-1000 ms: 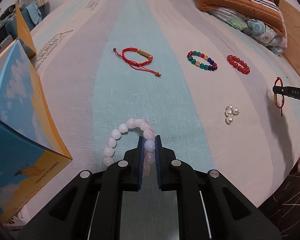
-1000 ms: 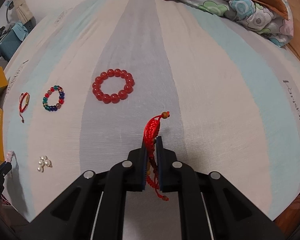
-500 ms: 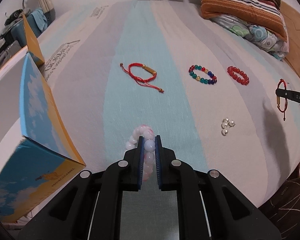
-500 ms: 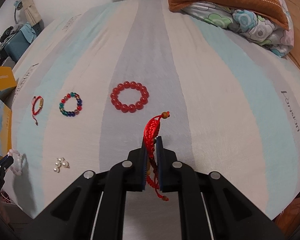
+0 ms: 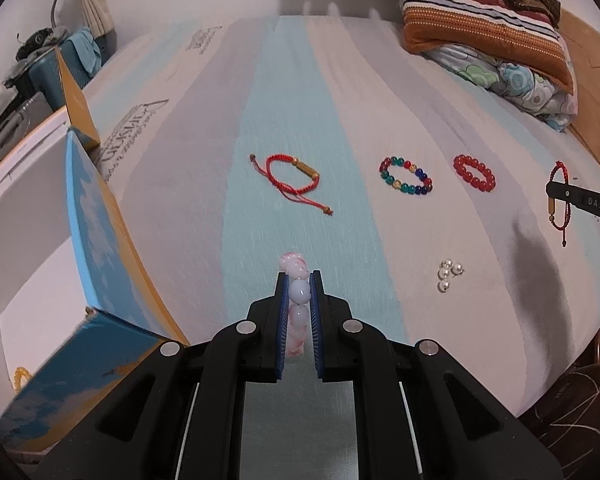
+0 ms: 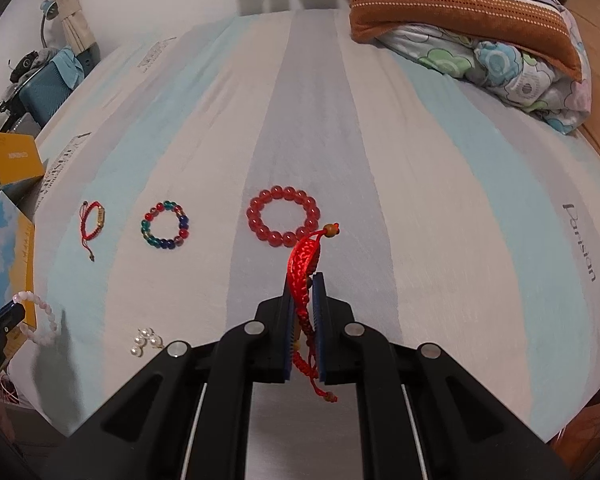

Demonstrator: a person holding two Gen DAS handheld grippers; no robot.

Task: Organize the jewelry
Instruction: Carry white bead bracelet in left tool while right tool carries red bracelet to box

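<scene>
My left gripper (image 5: 299, 280) is shut on a pink-white bead bracelet (image 5: 298, 292) and holds it above the striped bed; the bracelet also shows in the right wrist view (image 6: 44, 316). My right gripper (image 6: 305, 280) is shut on a red braided cord bracelet (image 6: 305, 260), also lifted; it shows in the left wrist view (image 5: 558, 196). On the bed lie a red cord bracelet with a gold tube (image 5: 296, 176), a multicoloured bead bracelet (image 5: 405, 176), a red bead bracelet (image 5: 475, 173) and small pearls (image 5: 449, 276).
An open blue and orange box (image 5: 84, 240) with a white inside stands at the left edge of the bed. Folded blankets and a floral quilt (image 5: 496, 36) lie at the far right. A suitcase and clutter (image 5: 40, 72) stand beyond the bed's left side.
Both grippers have risen away from the bed with their bracelets. The pink-white bracelet has left the sheet and hangs edge-on in the left jaws. The box's white inside has come into view.
</scene>
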